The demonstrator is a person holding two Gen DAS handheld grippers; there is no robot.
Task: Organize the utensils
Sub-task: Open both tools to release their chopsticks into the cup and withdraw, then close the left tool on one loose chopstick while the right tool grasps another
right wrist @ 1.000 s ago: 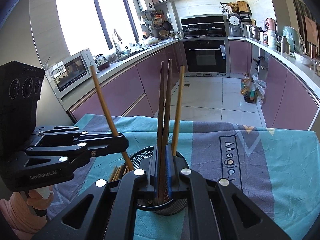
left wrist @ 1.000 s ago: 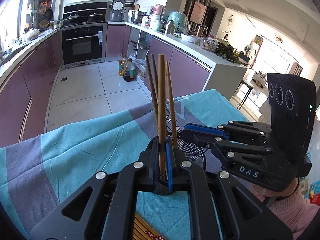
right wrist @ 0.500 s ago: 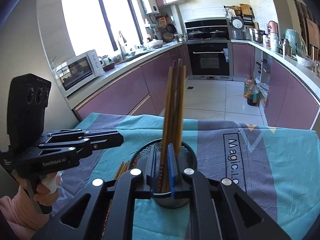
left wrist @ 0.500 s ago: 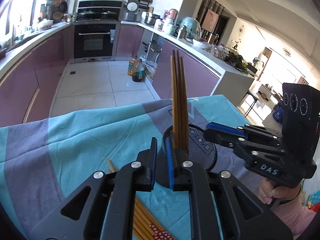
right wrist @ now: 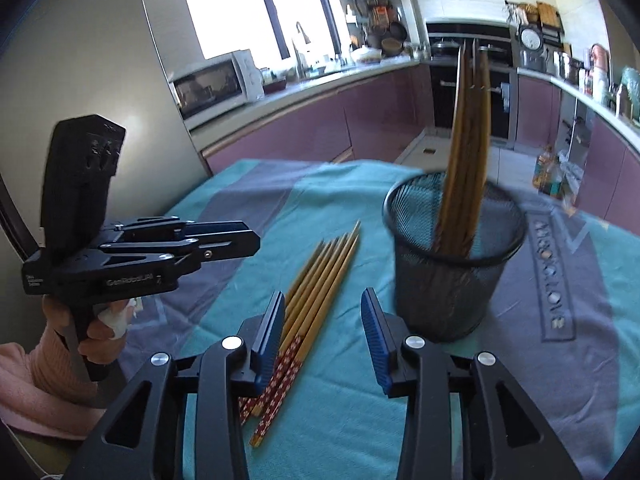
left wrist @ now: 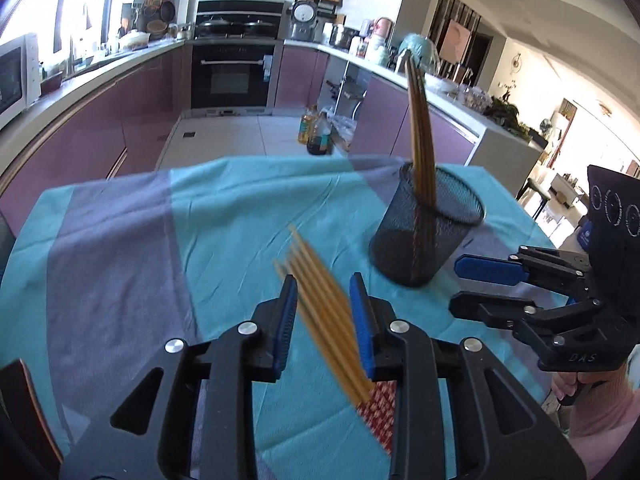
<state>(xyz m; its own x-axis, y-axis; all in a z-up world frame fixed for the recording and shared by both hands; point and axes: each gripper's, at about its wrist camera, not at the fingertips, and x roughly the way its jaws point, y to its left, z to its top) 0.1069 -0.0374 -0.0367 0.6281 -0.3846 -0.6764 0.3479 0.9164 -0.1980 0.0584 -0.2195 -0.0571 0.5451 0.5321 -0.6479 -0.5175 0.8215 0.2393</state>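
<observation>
Right wrist view puts the loose chopsticks flat on the teal and grey cloth, fanned side by side with their red patterned ends towards me and their tips pointing at the far edge of the counter. Just to their right stands the black mesh holder, upright, with a bundle of darker chopsticks leaning in it.

My right hand-held gripper hangs over the near ends of the loose chopsticks with its jaws apart and opening; the sticks lie on the cloth below the gap, and the blue pads press on nothing. My left hand-held gripper is over the same bundle from the other side, its jaws also parting, with the sticks blurred beneath the gap and not clamped. In that left wrist view the holder sits to the right of the bundle, and my right gripper shows beyond it.

My left hand, in a pink sleeve, grips the handle of its tool. Purple kitchen cabinets run behind the counter.
</observation>
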